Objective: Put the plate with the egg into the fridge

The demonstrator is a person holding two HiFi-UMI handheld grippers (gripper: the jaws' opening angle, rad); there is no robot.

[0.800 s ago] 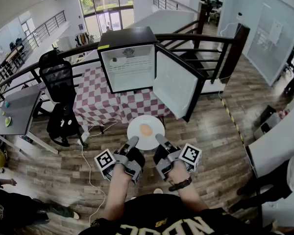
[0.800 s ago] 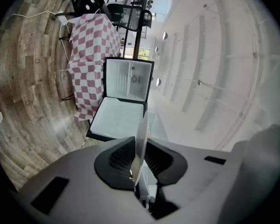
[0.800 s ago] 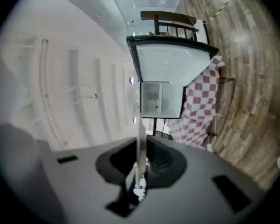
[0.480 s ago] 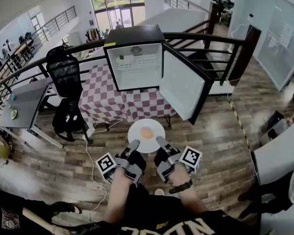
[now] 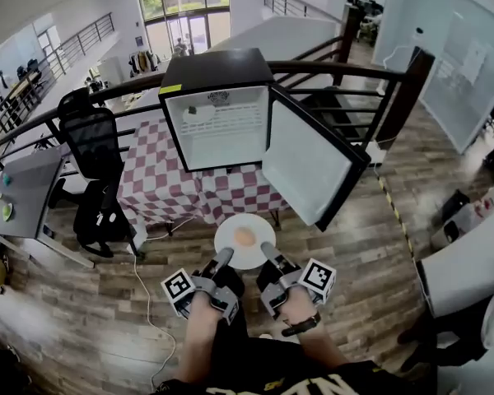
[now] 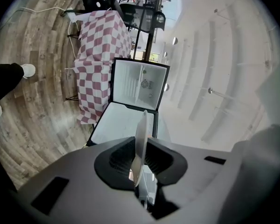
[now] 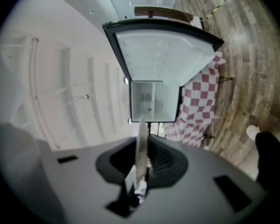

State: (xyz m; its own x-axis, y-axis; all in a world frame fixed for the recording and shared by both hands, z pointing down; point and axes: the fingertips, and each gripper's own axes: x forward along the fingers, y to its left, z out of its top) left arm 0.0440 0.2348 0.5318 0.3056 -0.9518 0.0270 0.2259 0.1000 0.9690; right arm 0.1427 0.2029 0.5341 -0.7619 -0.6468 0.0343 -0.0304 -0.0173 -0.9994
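A white plate (image 5: 230, 230) with a tan egg (image 5: 244, 236) on it hangs level over the wooden floor, in front of the fridge. My left gripper (image 5: 224, 257) is shut on the plate's near left rim and my right gripper (image 5: 267, 249) on its near right rim. In each gripper view the plate shows edge-on between the jaws (image 6: 141, 134) (image 7: 141, 146). The black mini fridge (image 5: 218, 126) stands on a table with a red-and-white checked cloth (image 5: 169, 189). Its door (image 5: 309, 167) is swung open to the right, and the white inside shows (image 6: 140, 84) (image 7: 149, 101).
A black office chair (image 5: 90, 138) and a grey desk (image 5: 20, 192) stand left of the table. A white cable (image 5: 144, 282) trails on the floor. A dark railing (image 5: 370, 81) runs behind the fridge. A seated person's leg (image 5: 469, 311) is at the lower right.
Both grippers have kept their hold on the plate. The fridge now looks slightly larger and nearer, and the plate sits lower in the head view.
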